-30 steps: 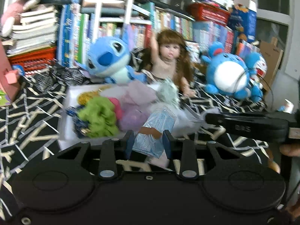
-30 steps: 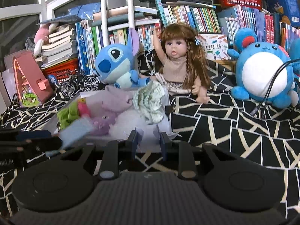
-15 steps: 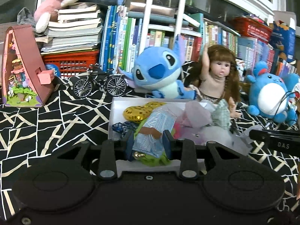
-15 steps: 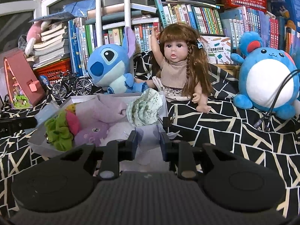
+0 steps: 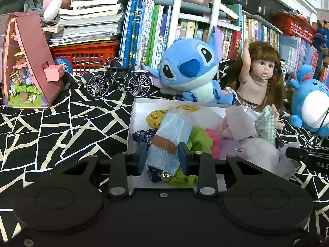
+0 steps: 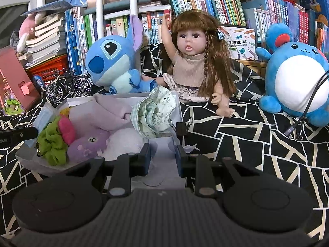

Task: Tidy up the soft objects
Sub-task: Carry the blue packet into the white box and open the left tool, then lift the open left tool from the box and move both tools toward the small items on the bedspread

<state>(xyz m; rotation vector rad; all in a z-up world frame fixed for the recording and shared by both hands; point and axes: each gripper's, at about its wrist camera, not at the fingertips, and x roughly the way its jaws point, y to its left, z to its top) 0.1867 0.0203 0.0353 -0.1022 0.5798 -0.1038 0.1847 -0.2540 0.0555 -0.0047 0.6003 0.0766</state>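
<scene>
A white box point(image 5: 134, 121) on the black patterned cloth holds several soft things: a green scrunchie point(image 6: 53, 142), a pink one point(image 6: 66, 128), a purple plush point(image 6: 88, 145), a lilac cloth point(image 6: 102, 113) and a green checked hat point(image 6: 156, 111). My left gripper point(image 5: 162, 158) is shut on a pale blue packet of face masks point(image 5: 171, 138), held over the box's near left part. My right gripper point(image 6: 162, 157) is at the box's near right corner, jaws a little apart with the thin white box wall point(image 6: 163, 147) between them; whether they pinch it is unclear.
A blue Stitch plush point(image 6: 112, 61), a long-haired doll point(image 6: 193, 61) and a round blue plush point(image 6: 296, 78) sit behind the box. A model bicycle point(image 5: 119, 80) and a pink toy house point(image 5: 26, 68) stand at left. Bookshelves fill the back. A black cable point(image 6: 308, 111) hangs at right.
My left gripper has swung left with the mask packet, from the box's right side to over its left part. The right gripper has edged closer to the box corner.
</scene>
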